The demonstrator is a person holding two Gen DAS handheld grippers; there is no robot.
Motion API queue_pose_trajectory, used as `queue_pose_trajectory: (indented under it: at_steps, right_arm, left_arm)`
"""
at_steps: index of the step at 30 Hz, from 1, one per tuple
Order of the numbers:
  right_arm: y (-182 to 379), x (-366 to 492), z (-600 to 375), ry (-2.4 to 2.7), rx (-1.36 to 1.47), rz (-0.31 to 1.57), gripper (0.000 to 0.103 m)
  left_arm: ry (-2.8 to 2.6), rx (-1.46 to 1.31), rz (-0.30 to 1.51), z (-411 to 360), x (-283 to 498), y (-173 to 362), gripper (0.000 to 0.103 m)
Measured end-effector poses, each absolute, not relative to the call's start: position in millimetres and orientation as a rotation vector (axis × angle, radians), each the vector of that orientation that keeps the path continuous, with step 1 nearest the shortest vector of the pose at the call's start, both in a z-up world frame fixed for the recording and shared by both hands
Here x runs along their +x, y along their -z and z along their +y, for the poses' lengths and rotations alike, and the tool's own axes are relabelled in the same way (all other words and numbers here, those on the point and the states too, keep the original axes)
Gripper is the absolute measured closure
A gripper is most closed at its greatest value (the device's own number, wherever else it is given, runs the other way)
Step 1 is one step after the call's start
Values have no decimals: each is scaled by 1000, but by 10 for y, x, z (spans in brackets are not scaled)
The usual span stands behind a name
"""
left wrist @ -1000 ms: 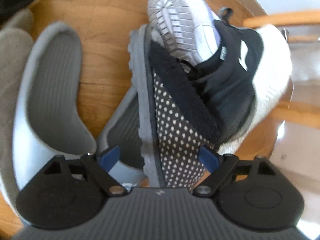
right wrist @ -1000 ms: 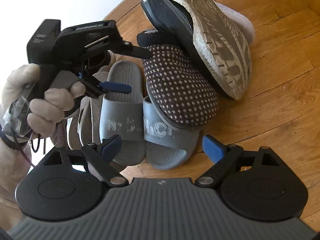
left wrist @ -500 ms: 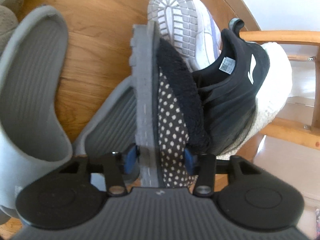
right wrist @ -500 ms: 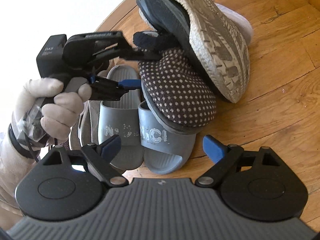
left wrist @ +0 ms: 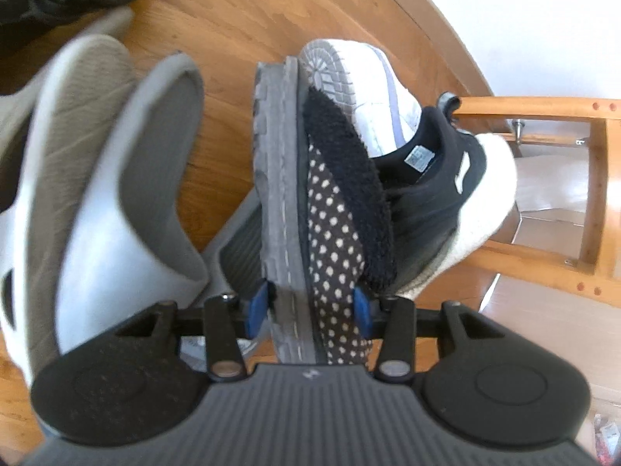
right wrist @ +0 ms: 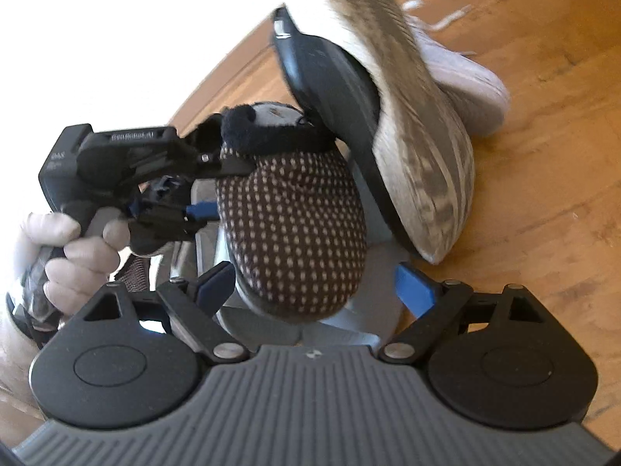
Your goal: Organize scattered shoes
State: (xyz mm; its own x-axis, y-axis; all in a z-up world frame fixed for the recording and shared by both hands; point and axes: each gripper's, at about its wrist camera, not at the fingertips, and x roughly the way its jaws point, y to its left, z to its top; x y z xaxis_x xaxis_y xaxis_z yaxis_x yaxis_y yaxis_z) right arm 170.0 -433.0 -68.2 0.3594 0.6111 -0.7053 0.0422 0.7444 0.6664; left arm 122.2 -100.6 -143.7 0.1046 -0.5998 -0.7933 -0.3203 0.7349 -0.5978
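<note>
The left gripper [left wrist: 310,306], which a second ago stood wide open around the dark polka-dot fabric slipper with a grey rubber sole and black fleece collar [left wrist: 330,233], has clamped its blue pads on that slipper's sole and upper and tipped it up on edge, so I judge one shoe is being drawn out of the heap for sorting. Just beyond the slipper the black knit sneaker with a thick white sole [left wrist: 438,194] leans against it and the grey ribbed rubber slide [left wrist: 240,252] lies under it on the wooden floor [left wrist: 233,11]. The right gripper [right wrist: 314,283] holds its jaws spread, gripping nothing, with the slipper's toe between them.
</note>
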Motion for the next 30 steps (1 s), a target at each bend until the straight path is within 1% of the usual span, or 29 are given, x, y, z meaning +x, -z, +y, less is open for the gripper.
queue_pose_trajectory:
  at_steps: [8,11,12,14,15,16,17,18,19,21,22,23,26,27,30]
  right_arm:
    - [551,2097,-3980,-563,588,1095,14]
    - [638,2233,-3836,-612,585,1097,20]
    - [702,2265,-3801,-629,599,1102,25]
    - [816,2315,-3734,-658,626,1112,25]
    - [868,2317,-3713,-660,648,1117,28]
    - [939,2327,-3707,-661,685,1121,40]
    - [967,2334,-3709,-662,715,1120,49]
    - [996,2340,-3712,-664,745,1118,55]
    - [1005,2341,-3708,-667,762,1114,60]
    - [957,2321,-3679,-679,749,1098,64]
    - [934,2309,-3661,-682,741,1092,64]
    - [918,2297,-3642,-680,737,1090,64]
    - [910,2279,-3600,-663,758,1096,64]
    - [900,2276,-3602,-657,757,1097,62]
    - [831,2267,-3623,-622,743,1100,49]
  left_arm:
    - [252,-777,1517,-783,1036,1464,61]
    - [266,-795,1519,-726,1023,1509,59]
    - [272,-803,1520,-703,1015,1523,59]
    - [269,-799,1523,-641,1015,1510,59]
    - [265,-793,1525,-608,1018,1495,58]
    - [260,-787,1527,-575,1021,1480,53]
    - [256,-781,1528,-541,1024,1465,48]
    - [251,-776,1530,-508,1027,1449,47]
    - [247,-770,1532,-475,1030,1434,44]
    - [238,-758,1536,-408,1036,1404,37]
    - [233,-753,1537,-374,1039,1389,33]
    - [227,-749,1541,-345,1041,1372,32]
    - [202,-735,1555,-263,1052,1290,32]
    - [201,-726,1556,-249,1055,1264,32]
    - [210,-670,1564,-161,1041,1123,32]
